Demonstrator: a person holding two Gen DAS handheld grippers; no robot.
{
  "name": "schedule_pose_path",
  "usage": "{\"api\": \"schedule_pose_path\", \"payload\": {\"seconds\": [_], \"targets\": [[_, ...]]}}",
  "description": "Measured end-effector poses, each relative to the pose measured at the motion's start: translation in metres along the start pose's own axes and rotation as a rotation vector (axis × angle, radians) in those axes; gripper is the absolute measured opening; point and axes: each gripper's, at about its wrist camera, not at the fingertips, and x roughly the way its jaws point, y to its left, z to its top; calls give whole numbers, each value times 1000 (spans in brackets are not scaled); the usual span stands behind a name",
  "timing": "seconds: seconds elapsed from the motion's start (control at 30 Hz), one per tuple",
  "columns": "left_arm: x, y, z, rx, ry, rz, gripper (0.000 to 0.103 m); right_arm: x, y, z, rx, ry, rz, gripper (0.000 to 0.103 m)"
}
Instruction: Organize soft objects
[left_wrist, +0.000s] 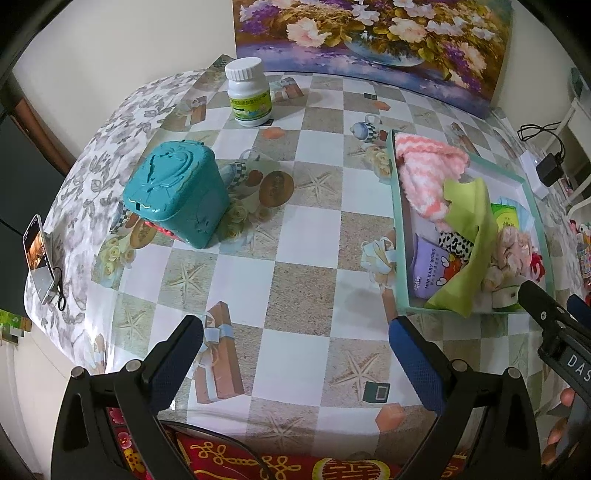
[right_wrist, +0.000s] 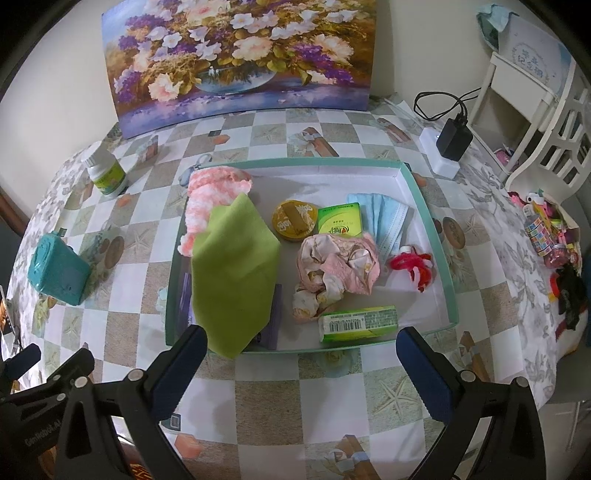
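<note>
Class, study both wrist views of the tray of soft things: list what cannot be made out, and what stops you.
- Purple wipes pack: right wrist view, mostly hidden under the green cloth.
- Pink knitted piece: right wrist view, lower part covered by that cloth.
- Bottle label: too small in both views.
- Right gripper: left wrist view, cut off by the frame's edge.

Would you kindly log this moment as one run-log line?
left gripper: open, over checkered tablecloth | right gripper: open, before teal-rimmed tray | green felt cloth: draped over tray's near rim
</note>
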Motion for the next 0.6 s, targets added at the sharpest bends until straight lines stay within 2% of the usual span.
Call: {"api": "schedule_pose_path", "payload": {"seconds": [0.6], "targets": [[2,13,1,-63,8,5,100,3,-4,-1,-3,12,-10,103]]}}
